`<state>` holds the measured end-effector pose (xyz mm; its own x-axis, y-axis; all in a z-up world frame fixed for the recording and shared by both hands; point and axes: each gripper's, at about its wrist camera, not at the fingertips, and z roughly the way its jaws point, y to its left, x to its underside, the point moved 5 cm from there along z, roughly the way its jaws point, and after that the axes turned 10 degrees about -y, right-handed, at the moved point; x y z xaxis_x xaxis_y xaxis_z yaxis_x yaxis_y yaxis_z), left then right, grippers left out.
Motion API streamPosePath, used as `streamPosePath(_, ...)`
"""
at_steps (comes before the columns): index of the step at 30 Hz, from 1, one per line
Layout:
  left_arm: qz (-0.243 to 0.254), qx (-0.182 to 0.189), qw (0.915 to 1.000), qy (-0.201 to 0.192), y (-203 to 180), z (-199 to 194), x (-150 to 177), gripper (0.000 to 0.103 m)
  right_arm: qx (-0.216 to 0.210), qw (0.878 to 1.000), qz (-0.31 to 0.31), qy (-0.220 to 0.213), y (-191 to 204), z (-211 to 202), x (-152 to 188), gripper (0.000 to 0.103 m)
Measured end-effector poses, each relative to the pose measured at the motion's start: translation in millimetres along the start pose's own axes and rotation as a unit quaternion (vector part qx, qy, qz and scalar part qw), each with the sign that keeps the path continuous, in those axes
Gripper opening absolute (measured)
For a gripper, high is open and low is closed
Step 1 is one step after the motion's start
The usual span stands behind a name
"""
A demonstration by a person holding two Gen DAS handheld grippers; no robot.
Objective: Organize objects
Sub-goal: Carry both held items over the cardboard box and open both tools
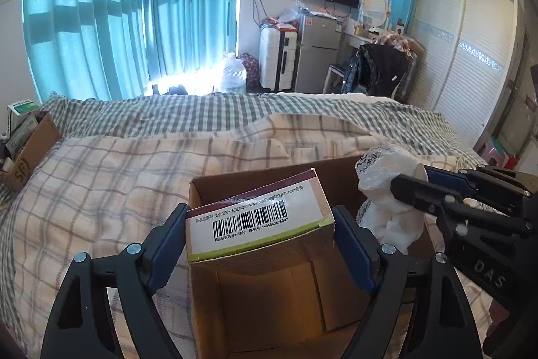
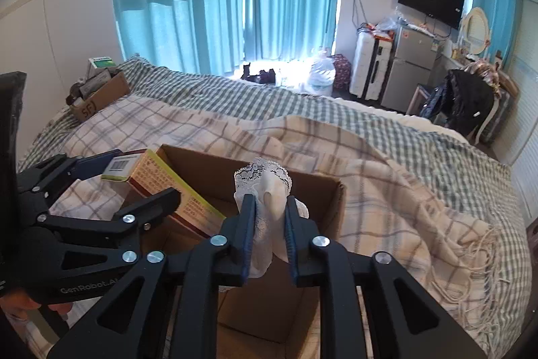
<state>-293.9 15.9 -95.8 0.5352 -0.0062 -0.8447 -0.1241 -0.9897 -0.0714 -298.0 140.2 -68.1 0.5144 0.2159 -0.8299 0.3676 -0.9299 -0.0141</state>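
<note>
Grippers hover over the empty cardboard box (image 1: 269, 298) on the bed: left gripper (image 1: 260, 234) fingers pinching a medicine carton (image 1: 259, 217), right gripper (image 2: 269, 224) fingers pinching lace cloth (image 2: 265, 194); neither is dropped in yet.

An open cardboard box (image 1: 269, 301) sits on the bed (image 1: 101, 177), on top of the blanket (image 2: 386, 190). The left gripper (image 1: 260, 224) holds a small medicine box (image 1: 259, 221) over the left side of the open box. The right gripper (image 2: 269, 217) holds a lace cloth (image 2: 265, 190) over its right side. Another cardboard box (image 2: 101, 96) sits far off on the left edge of the bed. Behind the bed stand a suitcase (image 2: 370, 69) and, to its right, a small fridge (image 2: 410, 69).
</note>
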Motion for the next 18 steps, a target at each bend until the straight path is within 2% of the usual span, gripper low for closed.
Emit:
streamPosePath(2, -0.011, -0.004, 0.9999, 0.006, 3, 0, 1, 0.087, 0.01, 1.0, 0.003, -0.012, -4, -5, -1, 0.054)
streamPosePath(4, -0.025, 0.004, 0.9996, 0.015, 5, -2, -1, 0.089, 0.014, 1.0, 0.006, -0.023, -7, -12, -5, 0.061)
streamPosePath(8, -0.034, -0.004, 0.9994, 0.007, 9, -24, -10, 0.098, 0.029, 0.999, 0.003, -0.04, -11, -40, -13, 0.064)
streamPosePath(14, -0.017, -0.02, 0.9996, -0.011, 10, -78, -28, 0.098, 0.055, 0.997, -0.011, -0.057, -12, -96, -26, 0.064)
streamPosePath(18, -0.023, -0.028, 0.9993, -0.012, 16, -111, -29, 0.098, 0.067, 0.995, -0.029, -0.074, -5, -142, -30, 0.064)
